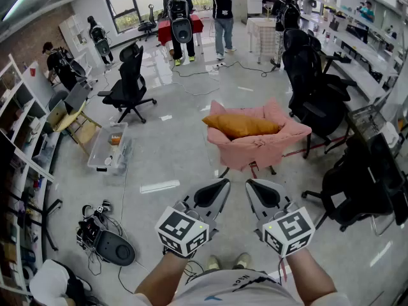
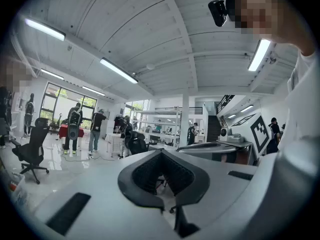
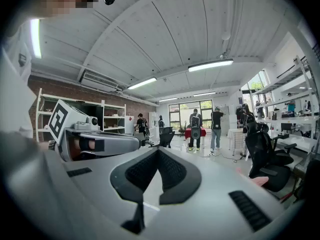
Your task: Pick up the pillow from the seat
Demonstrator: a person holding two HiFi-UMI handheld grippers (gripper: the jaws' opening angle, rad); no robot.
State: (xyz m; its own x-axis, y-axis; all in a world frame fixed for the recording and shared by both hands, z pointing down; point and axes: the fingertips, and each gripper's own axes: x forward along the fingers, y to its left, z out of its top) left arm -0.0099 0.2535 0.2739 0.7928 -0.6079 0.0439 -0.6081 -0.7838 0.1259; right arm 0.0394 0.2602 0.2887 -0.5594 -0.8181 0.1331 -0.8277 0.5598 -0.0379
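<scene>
Pink seat (image 1: 261, 148), soft cloth, raised padded rim: contains orange pillow (image 1: 242, 125), plump, oblong, smooth-skinned, lying crosswise. Clear plastic bin (image 1: 105, 152), rectangular, on glossy grey floor (image 1: 178, 152), well left of seat: contains small orange item (image 1: 115, 139), kind not determinable. Left gripper (image 1: 218, 183) and right gripper (image 1: 254, 185): jaws together, nothing between, ribbed black pads (image 3: 142, 170) meeting at tips. Held side by side, well short of seat.
</scene>
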